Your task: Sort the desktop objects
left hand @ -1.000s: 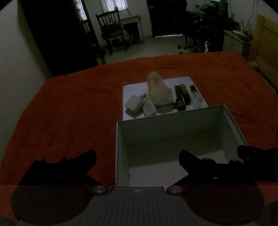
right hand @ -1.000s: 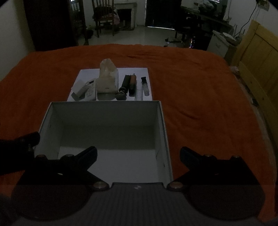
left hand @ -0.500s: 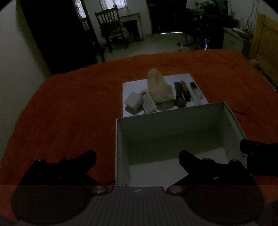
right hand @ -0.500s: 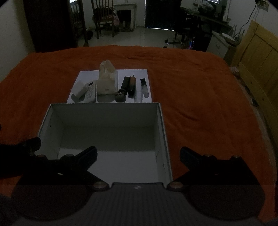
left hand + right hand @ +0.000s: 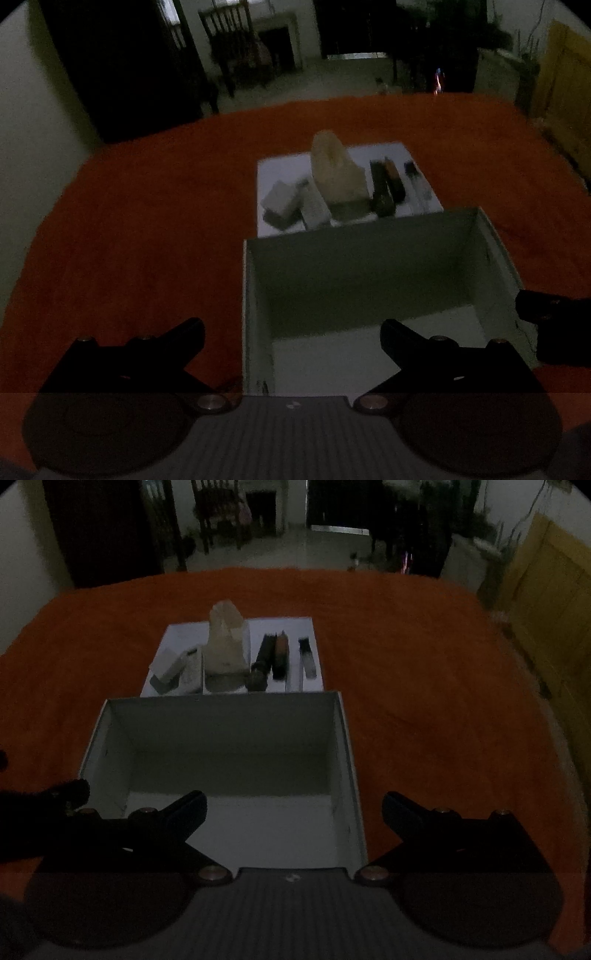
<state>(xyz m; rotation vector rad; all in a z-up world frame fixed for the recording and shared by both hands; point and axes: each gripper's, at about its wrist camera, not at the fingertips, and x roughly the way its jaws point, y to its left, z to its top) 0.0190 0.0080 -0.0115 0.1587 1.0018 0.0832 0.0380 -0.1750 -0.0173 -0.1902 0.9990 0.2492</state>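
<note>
- Pretty much nothing is sorted so far, from what I'm seeing: the box [image 5: 229,775] is sitting empty, bare floor and walls, not a single item in it.
- Everything is still waiting on the white sheet [image 5: 299,624] out past the box's far wall: a small white block [image 5: 168,664], a remote [image 5: 192,672], a tall pale bag [image 5: 225,646], two dark tubes [image 5: 271,655] lying side by side, and a small clear bottle [image 5: 307,659]. It's dim and a bit blurry, so I'm guessing at what some of those really are.
- So all the picks are left to do, by my reckoning.
- The right gripper [image 5: 293,812] is hanging spread wide with nothing between the fingers, hovering over the near right part of the box; its left finger is over the box floor, its right finger out over the red cloth [image 5: 424,701].
- The left gripper [image 5: 291,338] is gaping open too and empty, straddling the box's left wall, with one finger over the cloth and one over the box floor.
- Relative to both sets of fingers, the items are lying well ahead, beyond the whole box, nothing near the tips.
- The bag is sitting roughly dead ahead of the right gripper, the tubes and bottle slightly right of centre; from the left gripper the whole lot is ahead and a bit right.
</note>
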